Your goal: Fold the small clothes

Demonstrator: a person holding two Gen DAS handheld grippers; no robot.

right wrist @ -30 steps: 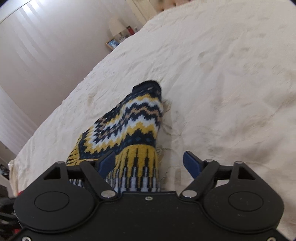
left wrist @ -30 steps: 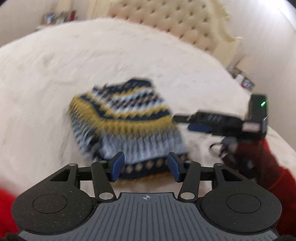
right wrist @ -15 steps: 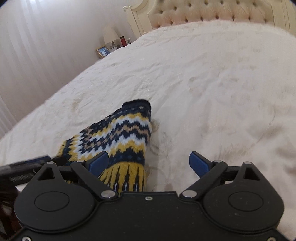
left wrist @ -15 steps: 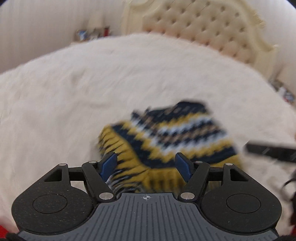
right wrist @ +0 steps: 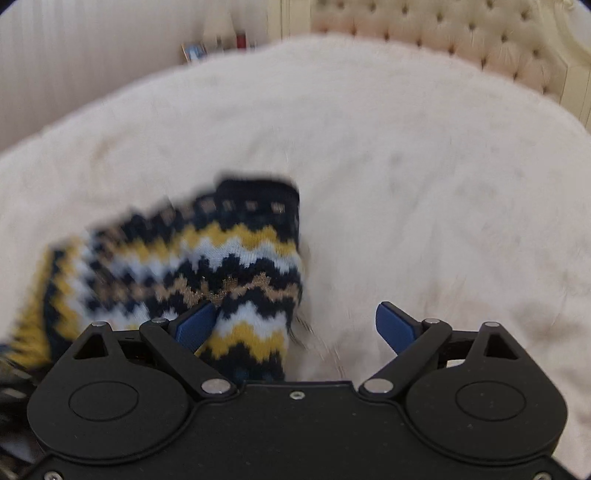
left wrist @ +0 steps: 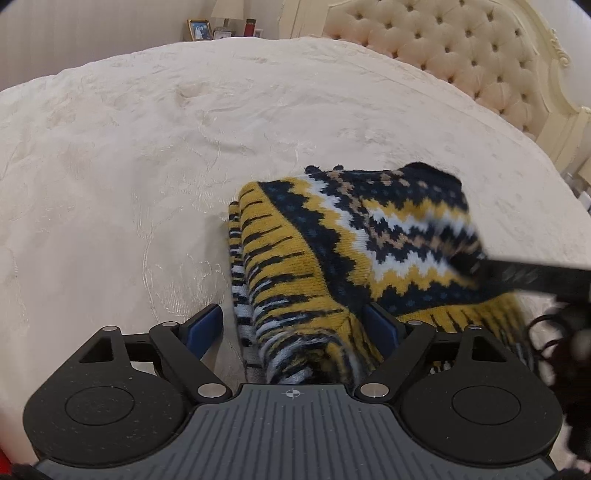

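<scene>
knitted in navy, mustard, white and tan zigzags, the small sweater lies folded on the cream bedspread, right of the bed's middle in the left wrist view and nearer the camera than the tufted headboard. its near end, striped yellow and black with a white fringe, runs down between the blue pads of the left gripper. the jaws of that gripper are opening and stand wide; its left pad is clear of the knit with bedspread showing in the gap, while the right pad sits against or just beside the cloth, and i cannot tell which.

from the right a dark blurred finger of the right gripper reaches in over the sweater's far right part. in the right wrist view, which is smeared by motion, the right gripper is spread wide with nothing clamped: its left pad lies over the sweater's zigzag bands, its right pad is over bare bedspread, and the sweater's right edge falls between the two. far off on the left a nightstand carries a framed photo and a lamp.
</scene>
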